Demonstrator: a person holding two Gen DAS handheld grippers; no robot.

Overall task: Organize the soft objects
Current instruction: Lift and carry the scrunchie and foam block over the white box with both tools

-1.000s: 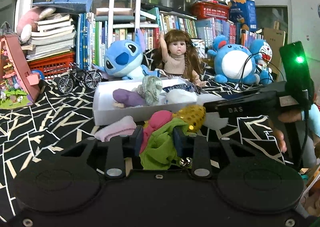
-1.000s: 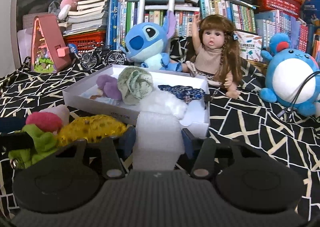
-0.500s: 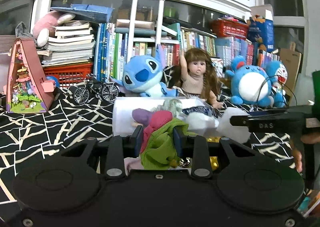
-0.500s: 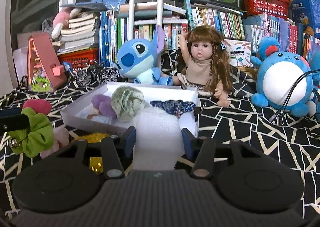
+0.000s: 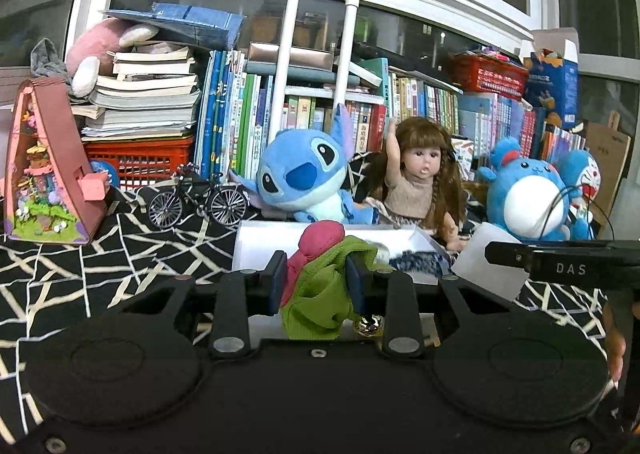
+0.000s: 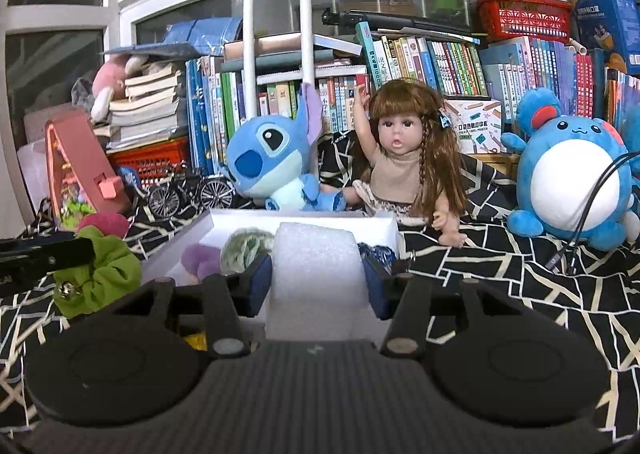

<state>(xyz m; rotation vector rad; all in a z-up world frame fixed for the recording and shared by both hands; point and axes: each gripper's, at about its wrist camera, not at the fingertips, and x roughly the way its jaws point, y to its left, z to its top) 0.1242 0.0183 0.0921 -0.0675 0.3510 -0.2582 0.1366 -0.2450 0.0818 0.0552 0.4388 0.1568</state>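
Patterned cloth (image 5: 100,278), scrunchie (image 5: 320,294) in left gripper (image 5: 316,282) (pinched)

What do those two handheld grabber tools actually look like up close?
Both are matte black plastic. The left gripper has a smooth body with two round raised discs, two slim arms with silver screws, and dark blue pads on its fingers. The right gripper is alike, but its body is ribbed grey-black. Seen from the side, it carries white letters "DAS".
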